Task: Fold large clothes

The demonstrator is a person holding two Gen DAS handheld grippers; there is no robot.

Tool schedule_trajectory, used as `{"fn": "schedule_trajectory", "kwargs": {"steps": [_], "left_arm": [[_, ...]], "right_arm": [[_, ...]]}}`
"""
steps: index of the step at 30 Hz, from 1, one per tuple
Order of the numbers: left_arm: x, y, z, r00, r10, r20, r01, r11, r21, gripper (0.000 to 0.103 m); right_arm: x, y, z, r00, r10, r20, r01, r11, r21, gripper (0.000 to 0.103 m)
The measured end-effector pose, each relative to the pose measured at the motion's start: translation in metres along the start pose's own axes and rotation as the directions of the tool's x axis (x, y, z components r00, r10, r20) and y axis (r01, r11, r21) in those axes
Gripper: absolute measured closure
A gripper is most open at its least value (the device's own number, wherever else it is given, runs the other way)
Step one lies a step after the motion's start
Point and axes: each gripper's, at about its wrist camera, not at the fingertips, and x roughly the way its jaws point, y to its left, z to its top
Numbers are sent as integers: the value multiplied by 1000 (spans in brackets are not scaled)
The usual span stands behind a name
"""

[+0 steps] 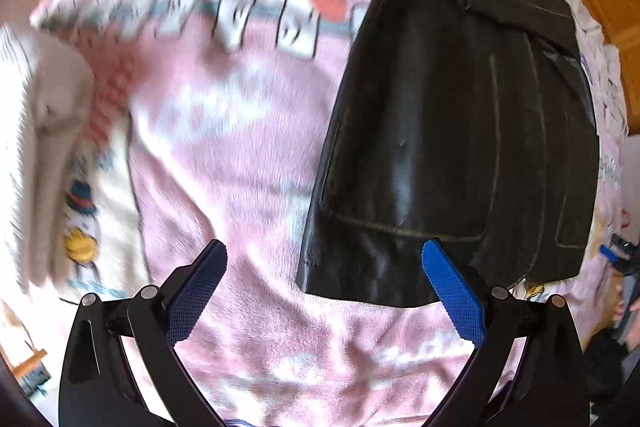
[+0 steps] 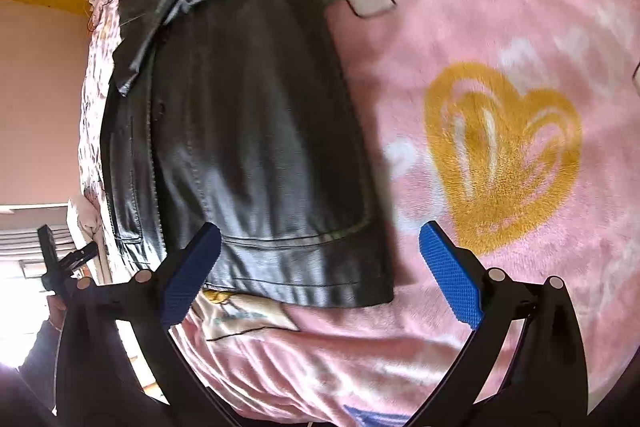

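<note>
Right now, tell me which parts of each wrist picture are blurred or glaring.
Left wrist view: pink printed fleece blanket smeared by motion, white glare at the left edge, black leather jacket sharper with a sheen. Right wrist view: jacket softly blurred, bright window glare lower left; fisheye bends both.

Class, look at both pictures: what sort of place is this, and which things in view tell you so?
Probably a bedroom: a black leather jacket lies on a pink plush blanket with cartoon prints, spread over what looks like a bed, with wooden furniture behind.

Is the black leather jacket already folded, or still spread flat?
Partly folded: the black leather jacket lies on the pink blanket as a narrow lengthwise strip, with no sleeves sticking out. Not yet folded crosswise.
</note>
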Motion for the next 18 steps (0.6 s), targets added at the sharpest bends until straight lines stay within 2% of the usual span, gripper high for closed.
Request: {"fn": "schedule_trajectory", "kwargs": {"steps": [3,8,11,13,18], "left_arm": [[15,1,-1,999,-37,-37,38,999,9,8],[39,-9,2,998,18,-62,-12,995,104,8],[50,-15,3,992,-52,-112,65,991,116,8],[53,-22,4,984,-121,-129,136,985,111,8],[67,-29,12,977,-137,-162,150,986,73,8]], "right_arm": [[15,-16,5,998,44,-51,-42,999,30,6],[34,-27,15,988,80,-131,-82,997,-8,6],[41,-28,18,982,112,-155,-117,993,-25,6],[41,-29,20,982,127,-141,-130,991,-11,6],[44,-26,22,954,279,-112,-276,960,43,6]]}}
